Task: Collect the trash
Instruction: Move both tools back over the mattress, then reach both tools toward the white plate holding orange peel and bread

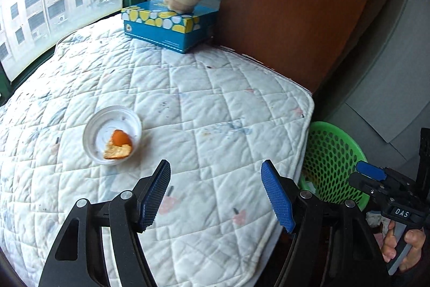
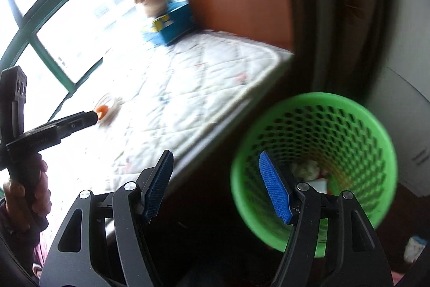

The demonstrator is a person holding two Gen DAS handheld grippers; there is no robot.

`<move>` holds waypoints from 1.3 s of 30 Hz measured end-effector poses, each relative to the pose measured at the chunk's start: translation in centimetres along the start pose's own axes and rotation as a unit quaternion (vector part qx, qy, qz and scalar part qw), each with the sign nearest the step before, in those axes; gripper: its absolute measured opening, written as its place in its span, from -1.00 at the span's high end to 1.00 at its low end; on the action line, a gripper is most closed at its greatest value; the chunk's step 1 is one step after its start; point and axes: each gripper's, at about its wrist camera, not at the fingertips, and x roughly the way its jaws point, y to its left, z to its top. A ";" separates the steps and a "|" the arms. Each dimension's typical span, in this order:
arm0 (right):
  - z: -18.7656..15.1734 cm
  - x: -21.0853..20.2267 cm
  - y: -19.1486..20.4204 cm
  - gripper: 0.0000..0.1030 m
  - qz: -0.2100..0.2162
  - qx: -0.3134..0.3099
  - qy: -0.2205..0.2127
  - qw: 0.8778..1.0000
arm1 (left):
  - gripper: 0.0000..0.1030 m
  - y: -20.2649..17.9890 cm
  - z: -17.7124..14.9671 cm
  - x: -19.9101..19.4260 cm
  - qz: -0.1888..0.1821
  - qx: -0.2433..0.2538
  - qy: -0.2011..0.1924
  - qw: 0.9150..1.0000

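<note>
orange peel point(image 1: 118, 145) lies in a clear plastic bowl point(image 1: 92, 125) near the window-side edge of the mattress point(image 1: 215, 104). light, limp, a little slick; pinch its curled edge. both jaws spread, empty.

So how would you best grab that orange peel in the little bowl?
Probably from above with the open left gripper. The peel lies against the near wall of the shallow clear bowl, one curled edge sticking up. Pinch that raised edge, fingers dropping inside the rim; a sideways approach would likely hit the bowl and push it across the quilt.
</note>
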 end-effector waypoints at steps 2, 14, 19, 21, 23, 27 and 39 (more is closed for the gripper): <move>0.3 0.9 1.6 -0.29 0.010 -0.012 0.007 1.000 | -0.31 1.9 0.3 -0.4 0.013 -0.009 -0.002 1.000; 2.9 6.8 12.2 -0.29 0.057 -0.109 0.041 0.992 | -0.31 12.7 0.4 -2.7 0.079 -0.067 -0.012 0.995; 3.9 9.5 16.3 -0.28 0.070 -0.151 0.051 0.985 | -0.31 16.3 -0.5 -2.7 0.089 -0.094 -0.006 0.992; 4.2 10.5 17.7 -0.27 0.076 -0.163 0.055 0.982 | -0.31 17.3 -0.9 -2.6 0.093 -0.098 -0.003 0.991; 4.6 11.6 18.9 -0.26 0.079 -0.172 0.059 0.980 | -0.31 18.1 -1.2 -2.3 0.092 -0.103 0.001 0.990; 5.2 13.5 21.3 -0.20 0.081 -0.198 0.065 0.975 | -0.31 19.2 -1.8 -1.8 0.095 -0.109 0.007 0.989; 5.5 18.1 25.0 -0.09 0.055 -0.270 0.073 0.959 | -0.31 21.2 -2.5 -1.0 0.095 -0.119 0.016 0.988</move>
